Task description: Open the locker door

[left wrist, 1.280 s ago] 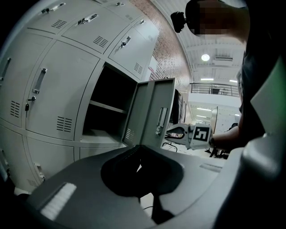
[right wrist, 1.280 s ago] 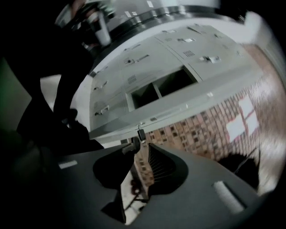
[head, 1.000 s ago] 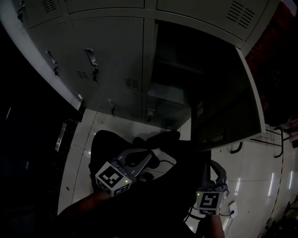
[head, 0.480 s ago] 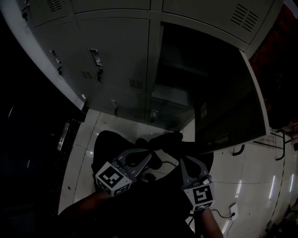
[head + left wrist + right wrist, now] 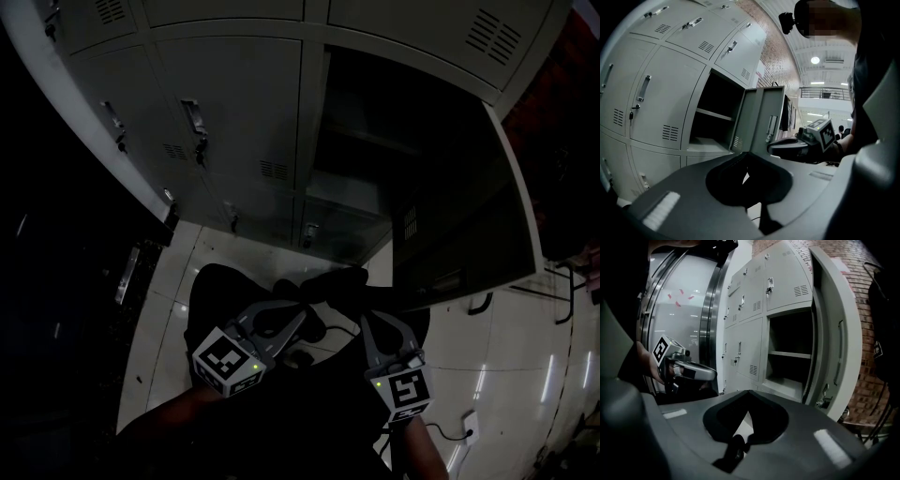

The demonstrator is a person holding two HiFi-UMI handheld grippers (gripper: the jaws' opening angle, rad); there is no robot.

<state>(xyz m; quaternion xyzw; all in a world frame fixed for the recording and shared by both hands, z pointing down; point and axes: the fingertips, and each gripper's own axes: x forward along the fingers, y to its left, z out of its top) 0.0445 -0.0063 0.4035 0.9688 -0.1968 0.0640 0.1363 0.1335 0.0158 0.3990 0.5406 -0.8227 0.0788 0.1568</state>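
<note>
The grey locker (image 5: 361, 150) stands with its door (image 5: 459, 225) swung wide out to the right, showing a dark inside with one shelf (image 5: 712, 114). The open compartment (image 5: 791, 352) and the door (image 5: 834, 338) also show in the right gripper view. Both grippers hang low in front of my dark clothing, away from the locker. My left gripper (image 5: 302, 315) is shut and empty, its tips meeting (image 5: 743, 157). Just to its right, my right gripper (image 5: 368, 321) is also shut with nothing in it (image 5: 747, 392). Each gripper shows in the other's view: right gripper (image 5: 801, 145), left gripper (image 5: 686, 370).
Closed lockers with handles (image 5: 192, 117) flank the open one to the left and above. The floor is glossy white tile (image 5: 511, 375), with a cable and socket (image 5: 466, 427) at lower right. A dark bag (image 5: 883, 333) hangs beyond the door. A metal-framed glass wall (image 5: 710, 310) stands left.
My right gripper has moved left and a little up, from the lower right to beside the left gripper. The left gripper has stayed put. The door stands as it did.
</note>
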